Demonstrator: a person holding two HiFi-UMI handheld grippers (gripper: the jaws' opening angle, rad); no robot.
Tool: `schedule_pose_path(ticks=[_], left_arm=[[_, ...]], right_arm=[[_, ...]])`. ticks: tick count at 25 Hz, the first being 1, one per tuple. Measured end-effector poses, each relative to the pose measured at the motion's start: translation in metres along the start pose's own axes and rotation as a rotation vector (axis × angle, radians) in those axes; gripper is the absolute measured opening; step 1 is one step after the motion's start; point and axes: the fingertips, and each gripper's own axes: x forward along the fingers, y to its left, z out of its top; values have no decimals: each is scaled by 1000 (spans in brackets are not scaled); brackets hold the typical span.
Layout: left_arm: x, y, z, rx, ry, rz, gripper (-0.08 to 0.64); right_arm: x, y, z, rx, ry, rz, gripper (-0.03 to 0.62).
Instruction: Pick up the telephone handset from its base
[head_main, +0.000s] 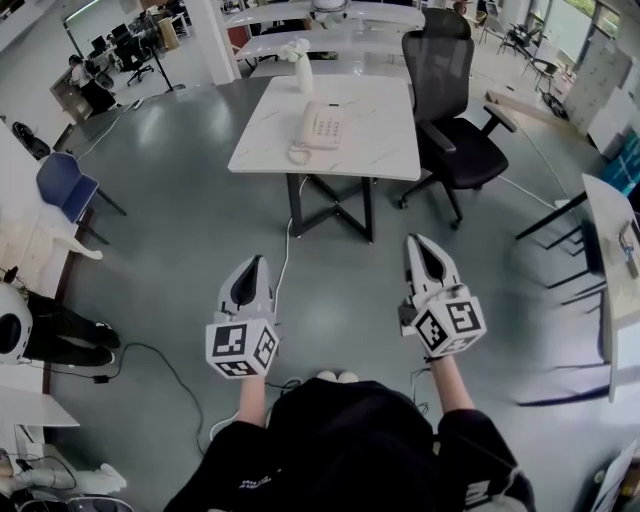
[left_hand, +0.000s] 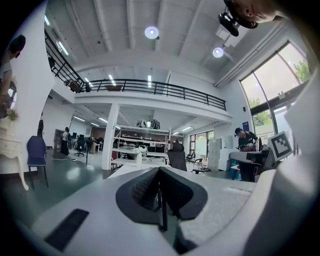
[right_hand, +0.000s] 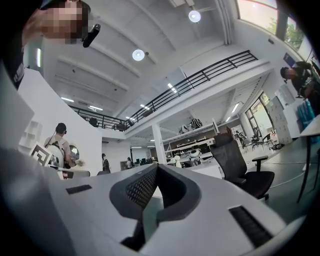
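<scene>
A cream telephone (head_main: 322, 126) sits on the white table (head_main: 385, 150) ahead of me, with its handset (head_main: 301, 138) resting along the left side of the base. My left gripper (head_main: 257, 262) and right gripper (head_main: 418, 242) hang side by side over the grey floor, well short of the table and touching nothing. Both point roughly level towards the table. In the left gripper view the left gripper (left_hand: 159, 169) has its jaws pressed together with nothing between them. In the right gripper view the right gripper (right_hand: 155, 166) is likewise shut and empty.
A black office chair (head_main: 455, 110) stands at the table's right side, and a white vase (head_main: 302, 64) at its far edge. A blue chair (head_main: 64, 185) is at the left, another table (head_main: 612, 250) at the right. Cables (head_main: 150, 356) lie on the floor.
</scene>
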Motion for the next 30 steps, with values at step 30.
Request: schedule_pose_path(ticks=[30], left_arm=[[188, 70, -13, -43, 48, 13, -2]], right_arm=[[187, -84, -36, 34, 53, -43, -9]])
